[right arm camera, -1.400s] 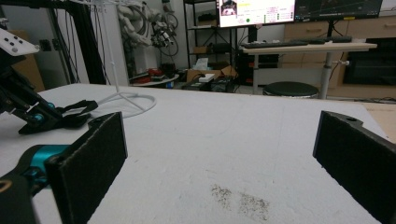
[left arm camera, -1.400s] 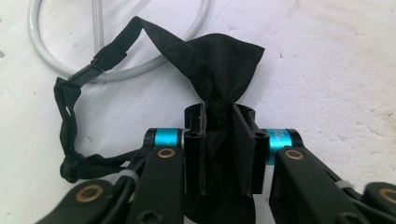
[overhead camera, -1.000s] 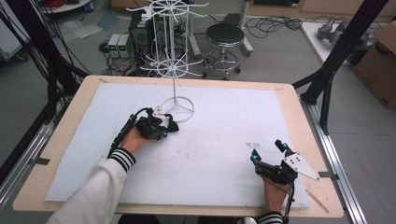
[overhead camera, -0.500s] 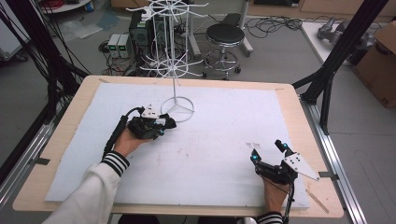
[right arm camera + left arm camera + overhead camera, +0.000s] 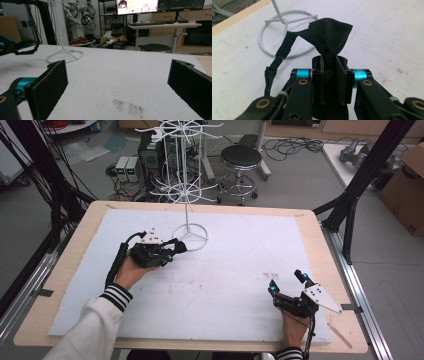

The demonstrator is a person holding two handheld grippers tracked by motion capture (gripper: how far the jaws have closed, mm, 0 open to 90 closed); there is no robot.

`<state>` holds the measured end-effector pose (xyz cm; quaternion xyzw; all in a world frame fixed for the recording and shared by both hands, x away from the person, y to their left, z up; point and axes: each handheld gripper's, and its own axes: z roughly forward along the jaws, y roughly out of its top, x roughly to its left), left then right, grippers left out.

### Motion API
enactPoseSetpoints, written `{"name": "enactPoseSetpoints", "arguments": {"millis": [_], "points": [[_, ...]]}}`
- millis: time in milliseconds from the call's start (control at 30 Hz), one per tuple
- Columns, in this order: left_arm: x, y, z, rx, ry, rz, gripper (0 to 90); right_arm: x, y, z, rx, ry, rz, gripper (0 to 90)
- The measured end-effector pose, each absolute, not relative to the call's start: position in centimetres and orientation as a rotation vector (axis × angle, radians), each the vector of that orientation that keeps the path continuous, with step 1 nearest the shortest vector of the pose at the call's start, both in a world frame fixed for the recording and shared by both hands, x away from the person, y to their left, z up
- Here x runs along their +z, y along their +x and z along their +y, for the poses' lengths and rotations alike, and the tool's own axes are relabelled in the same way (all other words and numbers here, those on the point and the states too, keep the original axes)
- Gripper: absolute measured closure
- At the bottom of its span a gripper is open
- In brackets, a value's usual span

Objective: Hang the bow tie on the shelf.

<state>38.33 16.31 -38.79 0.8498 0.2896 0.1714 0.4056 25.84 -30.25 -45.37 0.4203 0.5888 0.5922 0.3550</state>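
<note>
Left gripper (image 5: 329,77) clamped tight on a black cloth (image 5: 329,35) with a strap, near the white wire stand's ring base (image 5: 190,237) at far left, right gripper (image 5: 287,282) spread wide, holding nothing, over the white mat (image 5: 240,270) at near right

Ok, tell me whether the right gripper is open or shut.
Open. The right gripper has its fingers spread wide apart over the white mat, nothing between them.

We see our left gripper (image 5: 170,251) and right gripper (image 5: 287,282) built of black links with turquoise collars, brass-coloured screws, grey three-cornered plates and trailing black cables; our sleeve (image 5: 95,325) is white, its cuff striped black
</note>
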Motion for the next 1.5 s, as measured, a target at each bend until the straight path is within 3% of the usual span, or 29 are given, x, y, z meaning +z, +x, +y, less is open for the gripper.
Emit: {"name": "enactPoseSetpoints", "arguments": {"millis": [733, 1500], "points": [[-35.8, 35.1, 19.6, 0.464, 1.958, 0.722, 77.1, -45.4, 25.9, -30.3, 1.53, 1.088, 1.52, 1.9], [-31.5, 33.8, 20.2, 0.646, 1.713, 0.701, 77.1, -45.4, 25.9, -30.3, 1.53, 1.089, 1.522, 1.9]]}}
